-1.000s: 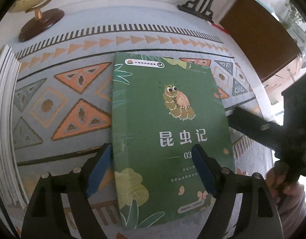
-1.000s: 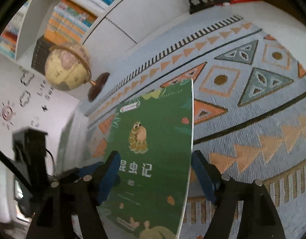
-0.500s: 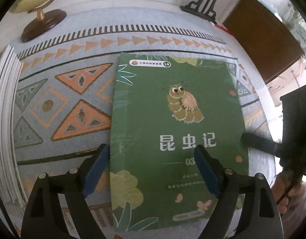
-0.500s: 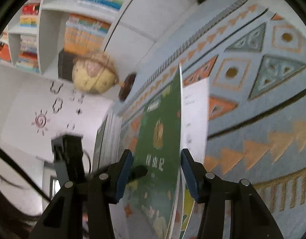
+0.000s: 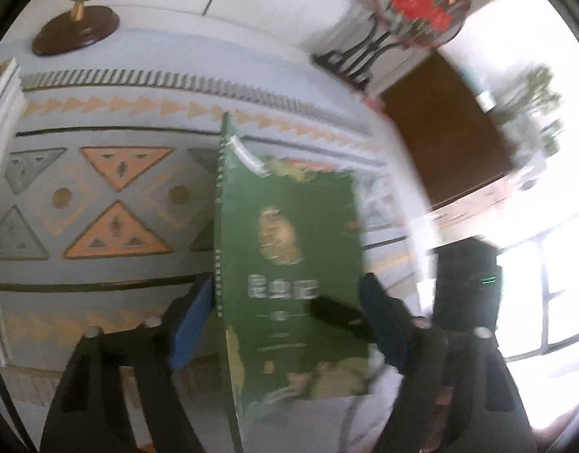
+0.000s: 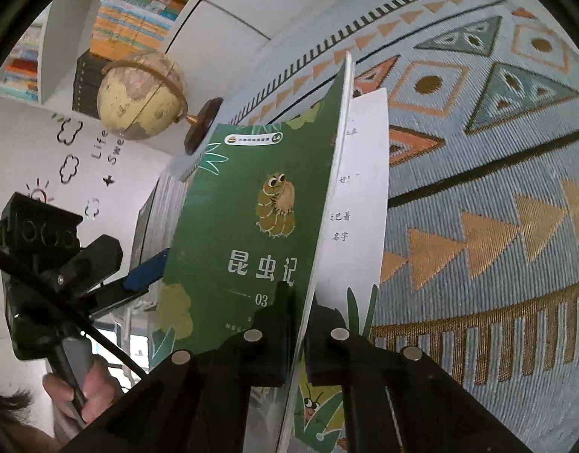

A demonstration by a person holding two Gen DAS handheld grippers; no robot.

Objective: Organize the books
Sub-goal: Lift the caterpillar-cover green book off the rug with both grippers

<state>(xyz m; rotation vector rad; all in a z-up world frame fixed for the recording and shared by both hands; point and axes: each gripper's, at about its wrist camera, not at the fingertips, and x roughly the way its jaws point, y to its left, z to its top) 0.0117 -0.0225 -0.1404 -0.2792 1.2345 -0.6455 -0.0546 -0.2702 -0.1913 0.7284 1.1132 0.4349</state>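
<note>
A green picture book [image 6: 251, 226] with a cartoon insect on its cover is lifted off the patterned cloth, tilted up on edge. My right gripper [image 6: 298, 317] is shut on the front cover's edge, and a white inner page [image 6: 364, 196] hangs open behind it. In the left wrist view the same book [image 5: 289, 264] stands between my left gripper's [image 5: 285, 321] blue pads, which are spread wide; the left pad is at the spine. The right gripper's black finger [image 5: 334, 313] lies across the cover there.
A globe [image 6: 142, 94] on a dark base stands at the back left. A row of white book edges [image 5: 2, 120] lies at the far left. A black stand with a red fan [image 5: 421, 3] is at the back right. Bookshelves [image 6: 134, 19] line the wall.
The book lay flat on the cloth; the right gripper closed on its cover edge and lifted it up on edge. The left gripper stayed open around it.
</note>
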